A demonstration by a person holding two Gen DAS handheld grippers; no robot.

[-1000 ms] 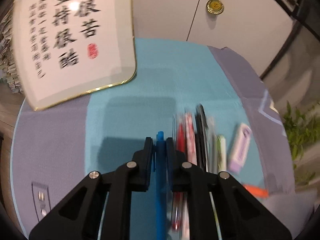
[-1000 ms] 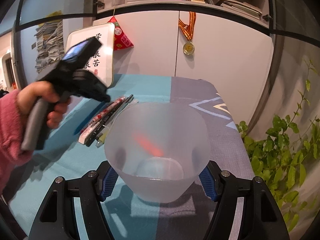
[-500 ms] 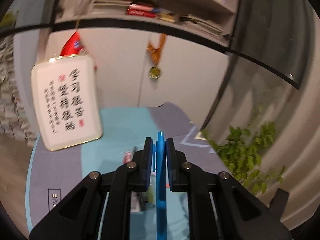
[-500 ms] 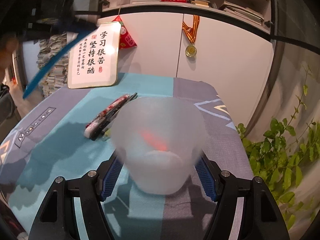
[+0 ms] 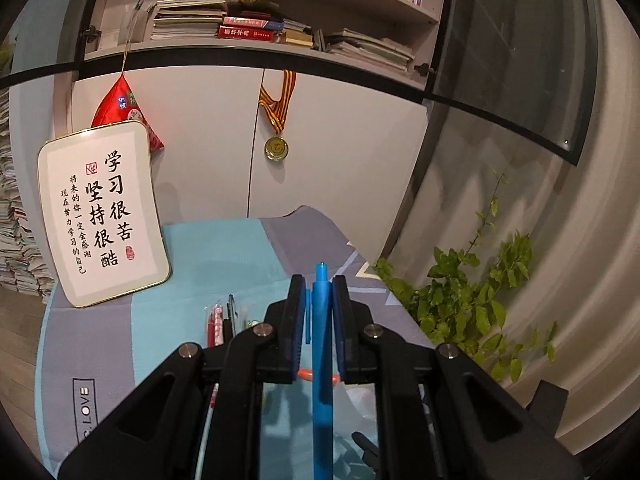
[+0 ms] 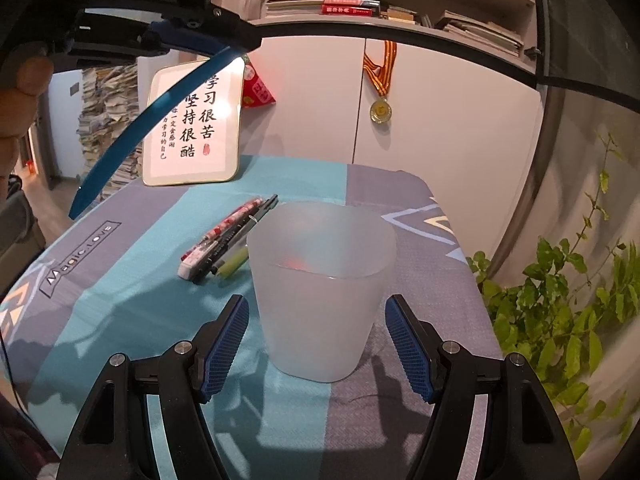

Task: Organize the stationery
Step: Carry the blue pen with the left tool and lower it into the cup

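Note:
My left gripper [image 5: 318, 300] is shut on a blue pen [image 5: 322, 352] and holds it high above the table. In the right wrist view the blue pen [image 6: 136, 132] hangs from that gripper at the upper left. My right gripper [image 6: 318, 328] is open, its blue pads apart on either side of a frosted plastic cup [image 6: 320, 292] that stands upright on the table with something orange inside. Several pens [image 6: 228, 240] lie in a row left of the cup, and show in the left wrist view [image 5: 218, 320].
A framed calligraphy sign [image 6: 192, 128] leans at the back of the cloth-covered table [image 6: 120, 280]. White cabinet doors with a hanging medal [image 6: 380, 110] stand behind. A green plant [image 6: 560, 300] grows off the table's right edge.
My left gripper rose from the pen row, carrying the blue pen up and tilting toward the cabinet. My right gripper opened and let go of the cup, which now stands upright.

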